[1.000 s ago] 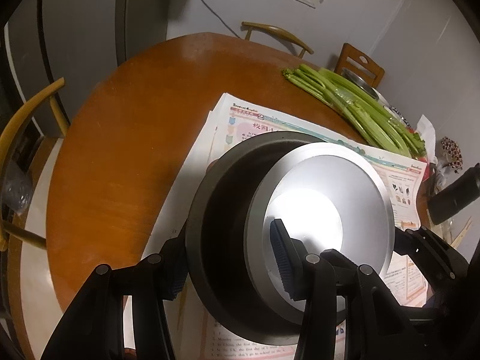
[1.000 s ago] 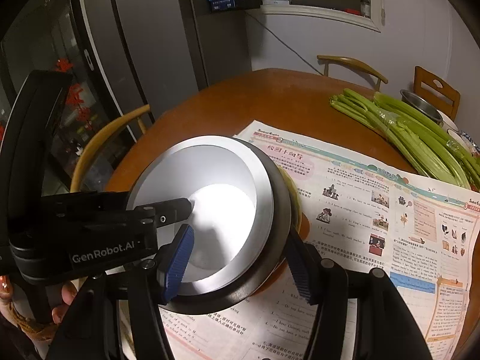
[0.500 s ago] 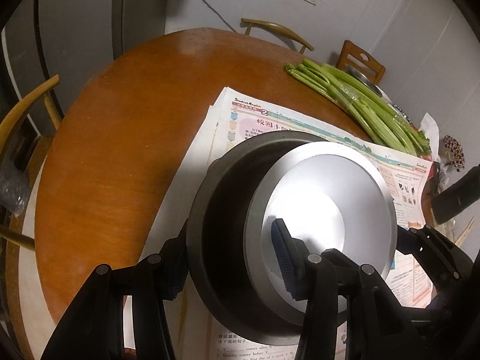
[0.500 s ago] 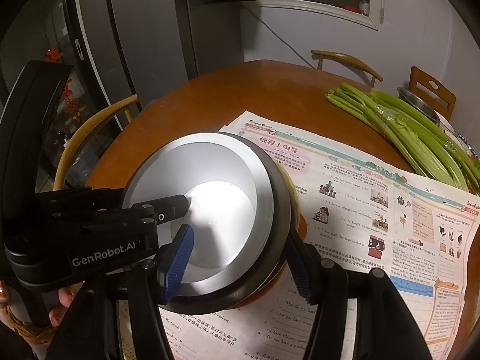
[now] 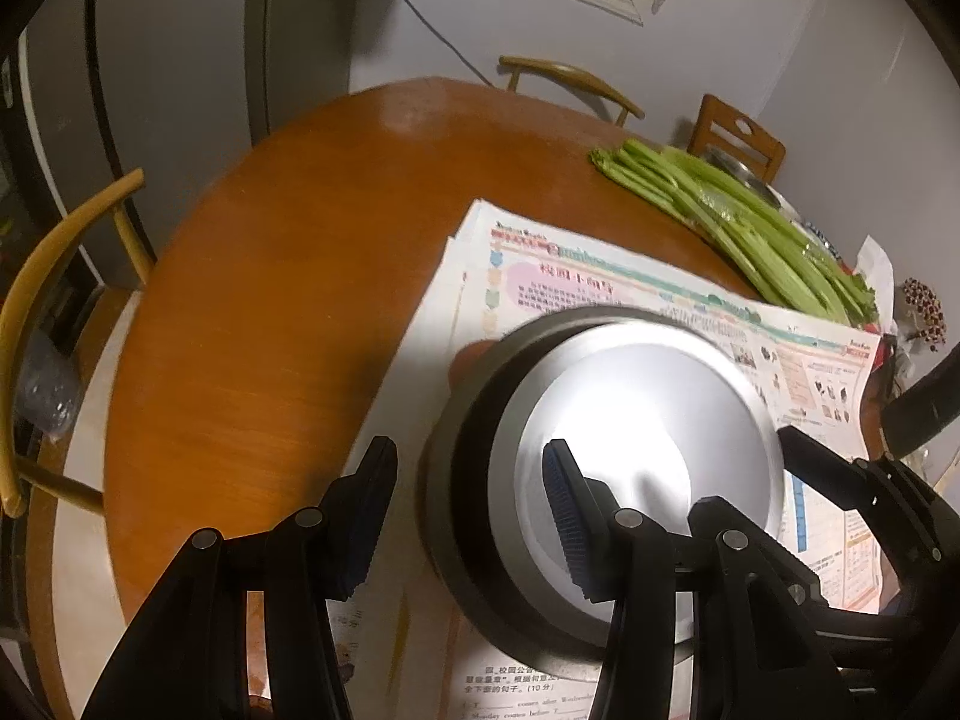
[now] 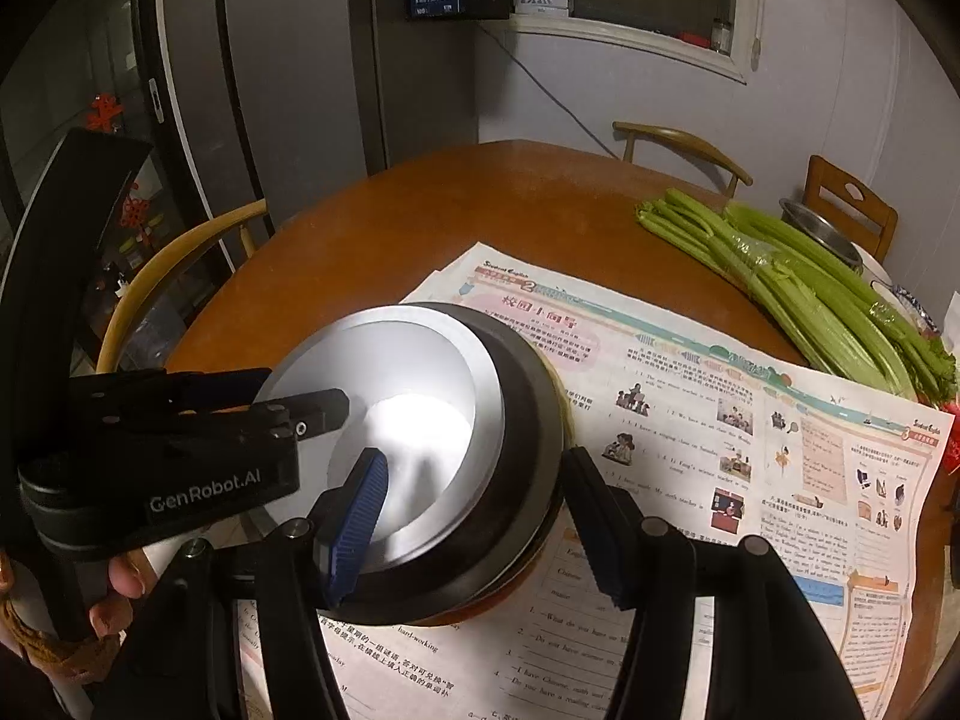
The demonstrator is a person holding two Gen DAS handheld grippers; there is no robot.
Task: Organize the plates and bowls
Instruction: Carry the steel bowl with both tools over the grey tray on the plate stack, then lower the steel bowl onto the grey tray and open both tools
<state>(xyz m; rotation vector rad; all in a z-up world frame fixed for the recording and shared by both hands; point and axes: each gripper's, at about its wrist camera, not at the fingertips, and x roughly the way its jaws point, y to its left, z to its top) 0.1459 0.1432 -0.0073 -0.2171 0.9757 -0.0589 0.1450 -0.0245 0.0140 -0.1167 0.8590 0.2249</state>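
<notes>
A shiny steel bowl point(image 5: 648, 414) point(image 6: 414, 396) sits nested inside a larger dark bowl point(image 5: 462, 432) point(image 6: 528, 420) on newspaper. An orange-brown dish point(image 6: 540, 576) peeks out beneath the stack. My left gripper point(image 5: 462, 516) is open: its left finger stands clear of the dark bowl's wall, its right finger is inside the steel bowl. My right gripper point(image 6: 474, 531) straddles the near-right rim of the stack, left pad inside the steel bowl, right pad outside the dark bowl, closed on the rims.
Newspaper sheets point(image 6: 750, 420) cover the near part of the round wooden table point(image 5: 270, 312). A celery bundle point(image 6: 798, 294) lies at the far right by a steel basin point(image 6: 822, 228). Wooden chairs point(image 5: 54, 276) stand around the table.
My left gripper has opened and drawn back; its left finger has come off the dark bowl's outer wall. The right gripper keeps its hold on the stack.
</notes>
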